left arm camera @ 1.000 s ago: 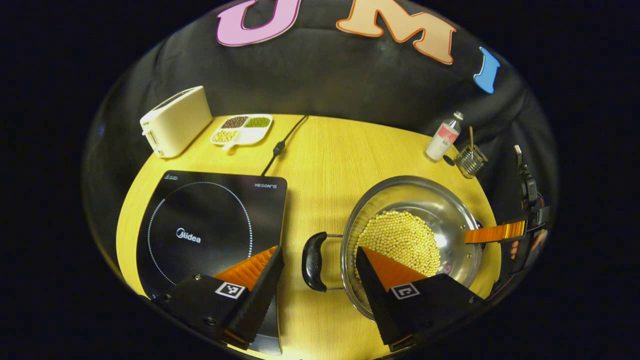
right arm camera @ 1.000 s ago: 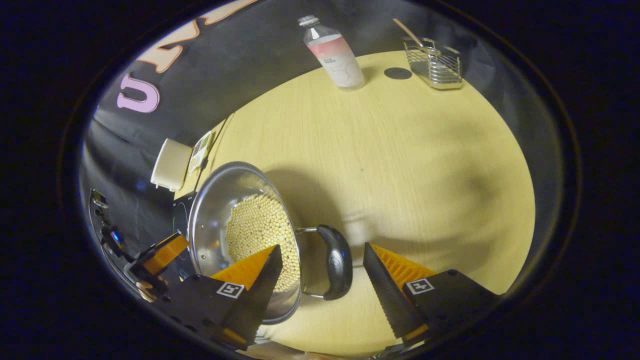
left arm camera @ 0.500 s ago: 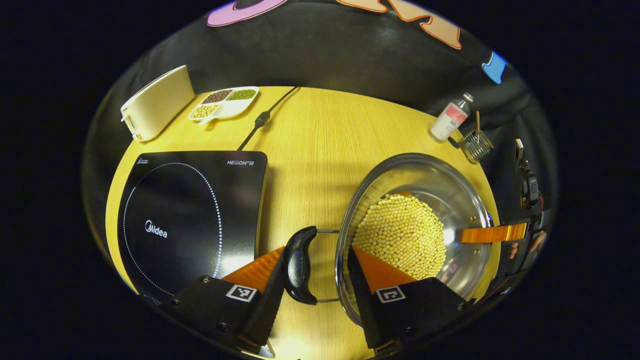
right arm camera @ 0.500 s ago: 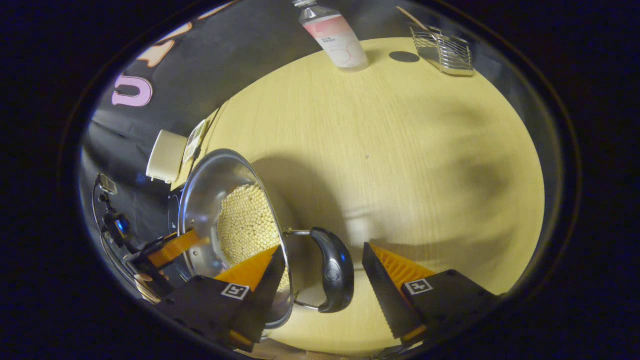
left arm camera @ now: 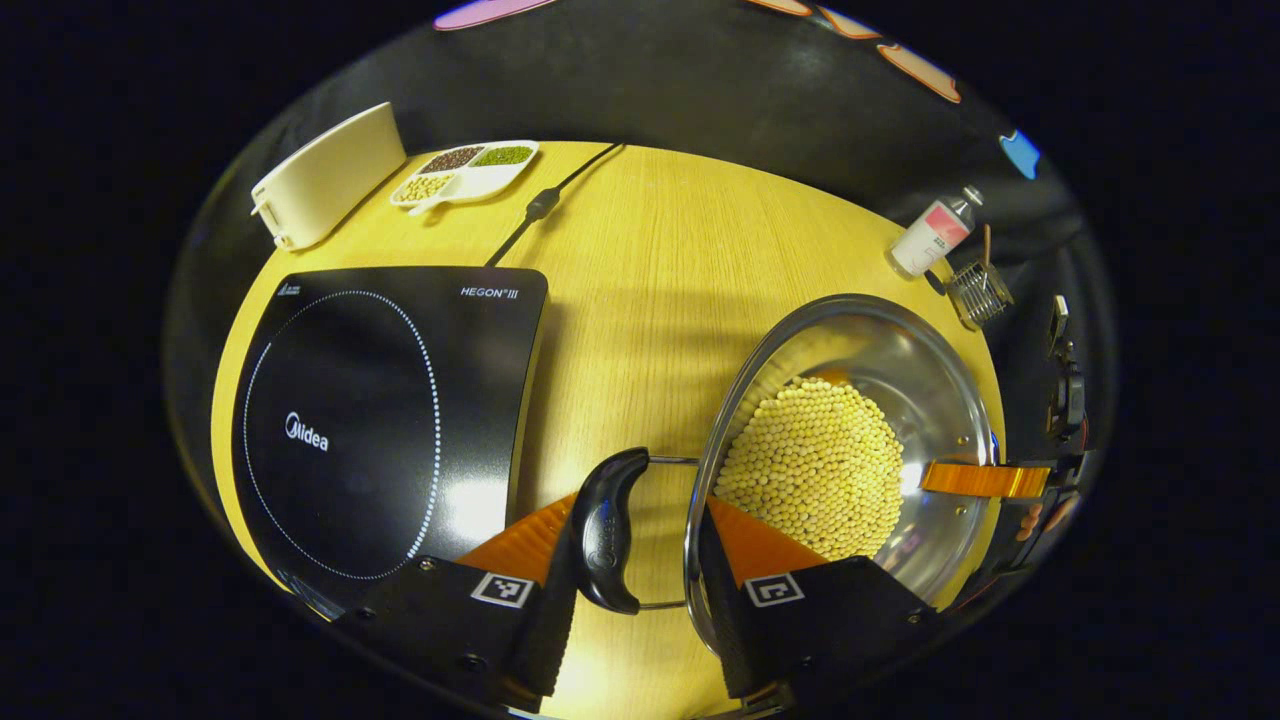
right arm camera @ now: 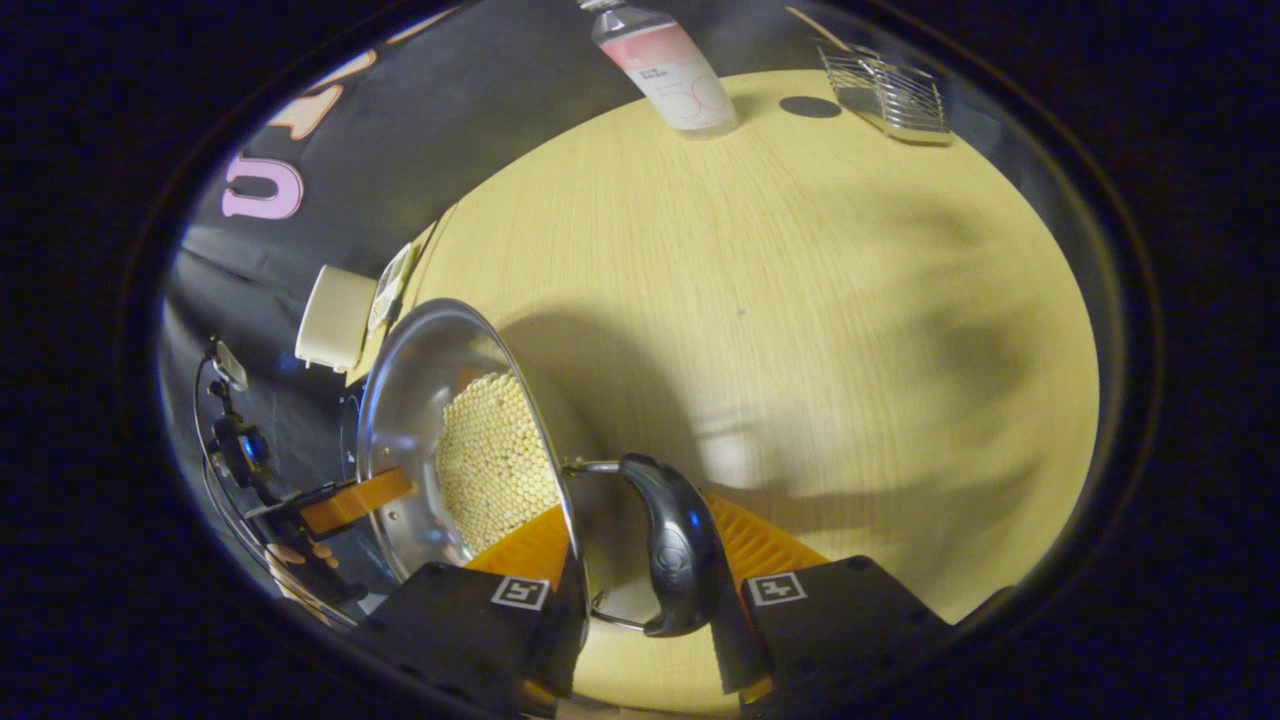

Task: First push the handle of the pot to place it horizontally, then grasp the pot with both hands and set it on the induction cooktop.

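A: Item one, the round stainless-steel pot (left arm camera: 850, 440) holding pale yellow beans (left arm camera: 815, 465). Location?

B: On the yellow wooden desk (left arm camera: 640, 280), to the right of the flat black induction cooktop (left arm camera: 380, 410), apart from it. Not yet on the cooktop.

A: Handles?

B: Two black curved handles, one per side (left arm camera: 605, 530) (right arm camera: 675, 545), lying level, so the pot can be lifted evenly from both ends.

A: Left claw (left arm camera: 640, 535)?

B: Its two fingers straddle the near handle and the pot's rim. One finger sits against the handle; whether both press it I cannot tell.

A: Right claw (right arm camera: 645, 545)?

B: Drawn in about the other handle, one finger at the rim side, one outside. A true clamp I cannot tell either.

A: Remaining stock?

B: One cream toaster (left arm camera: 325, 180), one white divided dish (left arm camera: 465, 170) of three grain sorts, one black cord (left arm camera: 545, 200), one pink-labelled bottle (right arm camera: 665, 65), one wire basket (right arm camera: 885, 90).
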`<state>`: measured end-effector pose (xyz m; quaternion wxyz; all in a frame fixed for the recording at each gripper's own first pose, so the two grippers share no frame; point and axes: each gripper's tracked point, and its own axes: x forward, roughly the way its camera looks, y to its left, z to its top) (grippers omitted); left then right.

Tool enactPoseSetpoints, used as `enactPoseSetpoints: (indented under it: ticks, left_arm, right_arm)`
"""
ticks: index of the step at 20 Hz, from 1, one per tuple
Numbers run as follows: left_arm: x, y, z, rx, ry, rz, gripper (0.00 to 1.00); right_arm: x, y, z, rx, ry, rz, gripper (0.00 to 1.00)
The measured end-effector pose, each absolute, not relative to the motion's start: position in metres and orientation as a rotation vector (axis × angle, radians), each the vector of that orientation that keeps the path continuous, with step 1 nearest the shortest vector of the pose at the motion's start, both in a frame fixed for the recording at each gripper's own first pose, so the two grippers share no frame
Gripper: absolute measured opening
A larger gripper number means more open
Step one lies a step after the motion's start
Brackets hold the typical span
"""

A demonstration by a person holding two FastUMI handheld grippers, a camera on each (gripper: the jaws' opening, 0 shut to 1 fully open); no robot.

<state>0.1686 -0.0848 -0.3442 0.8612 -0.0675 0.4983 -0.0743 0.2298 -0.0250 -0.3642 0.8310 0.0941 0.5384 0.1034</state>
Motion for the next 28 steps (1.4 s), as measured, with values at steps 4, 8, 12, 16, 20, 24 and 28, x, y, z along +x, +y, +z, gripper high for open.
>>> enactPoseSetpoints:
  ticks: [4, 8, 12, 16, 20, 24, 28]
  left_arm:
    - [0.154, -0.095, -0.339, -0.208, 1.065, -0.151, 0.60]
    - [0.140, -0.096, -0.320, -0.196, 1.043, -0.160, 0.60]
    - [0.115, -0.085, -0.300, -0.165, 1.056, -0.170, 0.60]
    - [0.089, -0.064, -0.287, -0.181, 1.083, -0.174, 0.60]
    - [0.074, -0.034, -0.275, -0.176, 1.075, -0.185, 0.60]
    - [0.072, 0.011, -0.266, -0.167, 1.056, -0.200, 0.60]
    - [0.073, 0.070, -0.264, -0.164, 1.059, -0.200, 0.60]
  right_arm:
    - [0.225, -0.035, -0.354, 0.162, 1.108, 0.217, 0.57]
    - [0.211, -0.038, -0.336, 0.162, 1.086, 0.223, 0.51]
    - [0.181, -0.031, -0.318, 0.181, 1.071, 0.228, 0.51]
    - [0.144, -0.015, -0.307, 0.194, 1.063, 0.220, 0.51]
    - [0.115, 0.012, -0.303, 0.203, 1.060, 0.209, 0.51]
    - [0.097, 0.059, -0.298, 0.201, 1.036, 0.202, 0.51]
    - [0.082, 0.119, -0.301, 0.219, 1.025, 0.191, 0.57]
